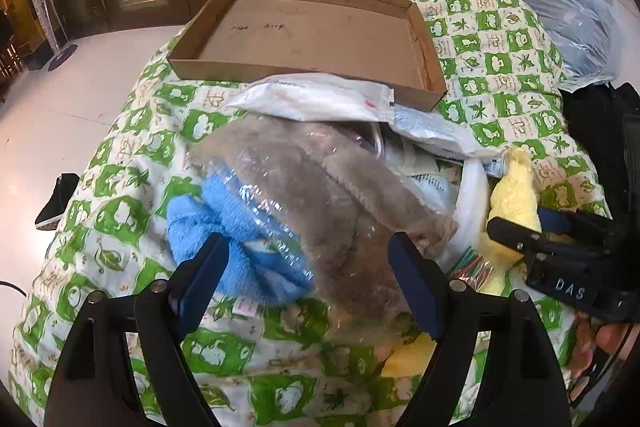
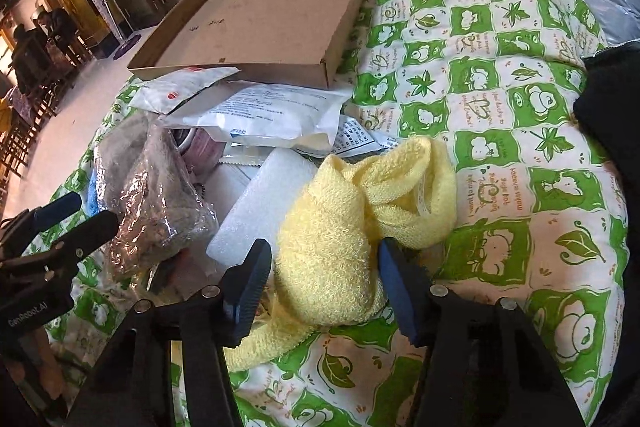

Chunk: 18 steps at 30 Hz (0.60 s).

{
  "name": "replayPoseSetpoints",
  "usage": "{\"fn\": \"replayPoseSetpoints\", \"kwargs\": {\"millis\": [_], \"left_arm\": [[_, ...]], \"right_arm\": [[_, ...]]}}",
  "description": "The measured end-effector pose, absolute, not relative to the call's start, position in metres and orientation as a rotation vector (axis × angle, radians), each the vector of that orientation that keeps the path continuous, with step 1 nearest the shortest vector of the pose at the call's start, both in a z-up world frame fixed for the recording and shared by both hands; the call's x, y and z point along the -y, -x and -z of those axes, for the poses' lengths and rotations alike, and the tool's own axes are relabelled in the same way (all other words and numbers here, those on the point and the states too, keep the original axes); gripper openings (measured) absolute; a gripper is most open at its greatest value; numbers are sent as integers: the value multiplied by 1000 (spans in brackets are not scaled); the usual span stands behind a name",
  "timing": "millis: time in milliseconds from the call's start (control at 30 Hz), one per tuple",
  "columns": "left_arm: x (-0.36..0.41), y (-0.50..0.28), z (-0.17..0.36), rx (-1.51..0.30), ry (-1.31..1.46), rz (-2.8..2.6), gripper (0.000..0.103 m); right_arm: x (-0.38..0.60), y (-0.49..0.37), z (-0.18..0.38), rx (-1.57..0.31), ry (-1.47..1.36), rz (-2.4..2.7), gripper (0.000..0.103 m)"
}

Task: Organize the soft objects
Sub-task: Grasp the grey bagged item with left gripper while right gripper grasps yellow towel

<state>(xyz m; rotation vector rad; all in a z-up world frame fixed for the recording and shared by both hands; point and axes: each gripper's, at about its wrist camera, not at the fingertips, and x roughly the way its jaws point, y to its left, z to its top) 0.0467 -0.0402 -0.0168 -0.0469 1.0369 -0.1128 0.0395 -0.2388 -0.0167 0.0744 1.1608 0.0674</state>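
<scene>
Our right fingers (image 2: 394, 279) stand about half apart with the yellow towel (image 2: 340, 239) bunched between them; the pads sit at its two flanks, and we cannot tell whether they press it yet. So the right gripper (image 2: 320, 283) straddles the towel rather than clearly holding it. Our left gripper (image 1: 308, 267) has its jaws spread wide, one on each side of a clear plastic bag (image 1: 304, 187) of grey plush, gripping nothing we can see. A blue towel (image 1: 224, 227) lies against that bag on the left finger's side.

Taking the yellow towel as our landmark: a white foam block (image 2: 260, 203) lies just beside it toward the bag, white packets (image 2: 264, 111) are heaped just beyond it, and the shallow cardboard tray (image 2: 256, 23) sits farther beyond, its near edge overlapped by the packets. Everything rests on a green-and-white patterned quilt (image 2: 500, 107), which spreads bare on the towel's far side from the bag.
</scene>
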Motion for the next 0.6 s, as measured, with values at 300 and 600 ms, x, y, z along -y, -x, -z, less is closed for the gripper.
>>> {"fn": "replayPoseSetpoints", "kwargs": {"millis": [300,600], "left_arm": [[46,-67,23,-1077,107,90,82],[61,-91,29,-1101,175,6,82]], "right_arm": [[246,-41,18,-1158,-120,-76,44],[247,-38,17,-1156,-143,-80,44]]}}
